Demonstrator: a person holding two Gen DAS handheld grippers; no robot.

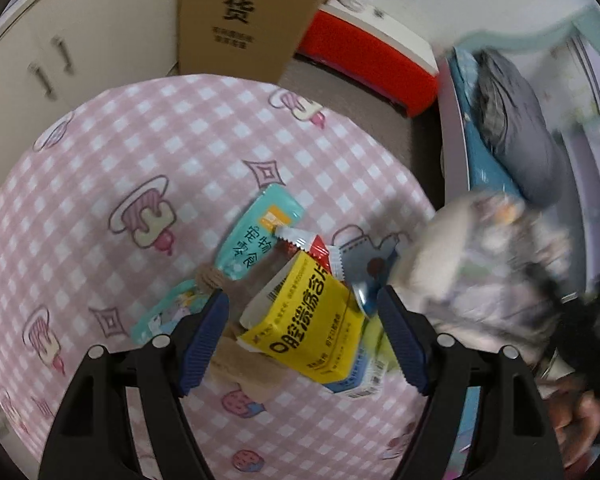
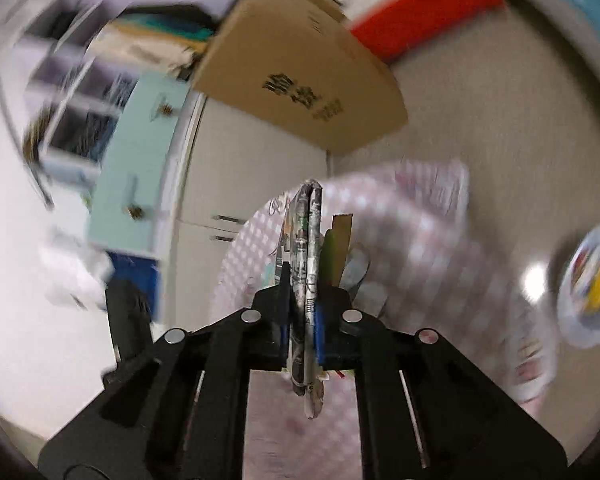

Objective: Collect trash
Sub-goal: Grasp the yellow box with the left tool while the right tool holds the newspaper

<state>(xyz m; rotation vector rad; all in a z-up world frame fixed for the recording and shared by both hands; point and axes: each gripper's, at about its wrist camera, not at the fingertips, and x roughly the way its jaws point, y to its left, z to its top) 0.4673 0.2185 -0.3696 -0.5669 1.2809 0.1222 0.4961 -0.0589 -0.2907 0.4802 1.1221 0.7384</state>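
- The right gripper (image 2: 303, 320) has its fingers clamped on a flat, folded printed wrapper (image 2: 308, 248) that stands on edge between them and sticks out past the tips toward 12 o'clock.
- That makes one piece of trash picked up. The right-wrist view is badly blurred, so I cannot read what the wrapper is.
- At 3 o'clock in the same view a blurred white bin (image 2: 592, 284) seems to hold coloured scraps already. I judge that some trash has been dropped there, though the blur keeps this unsure.
- The left gripper (image 1: 302, 334) hangs over the pile with its fingers wide apart and nothing pressed between them.
- Between and just beyond those fingers a yellow box (image 1: 304, 320) lies on the pink checked table (image 1: 100, 160), untouched as far as I can see.
- Around the box more trash waits: a teal packet (image 1: 256, 236) at 11 o'clock from it, a red-and-white sachet (image 1: 312, 248) at 12 o'clock, a blue-and-white carton (image 1: 360, 380) under its 5 o'clock corner, and a small teal wrapper (image 1: 168, 312) at 9 o'clock.
- A brown cloth or paper piece (image 1: 240, 368) lies partly under the box; I cannot tell what it is.
- At 3 o'clock in the left view a pale blurred mass, probably the wrapper in the right gripper, is crossing the table edge.
- Judgement: the job is about mid-course. One piece is in hand, at least five remain on the table, and the yellow box looks next for the left gripper.
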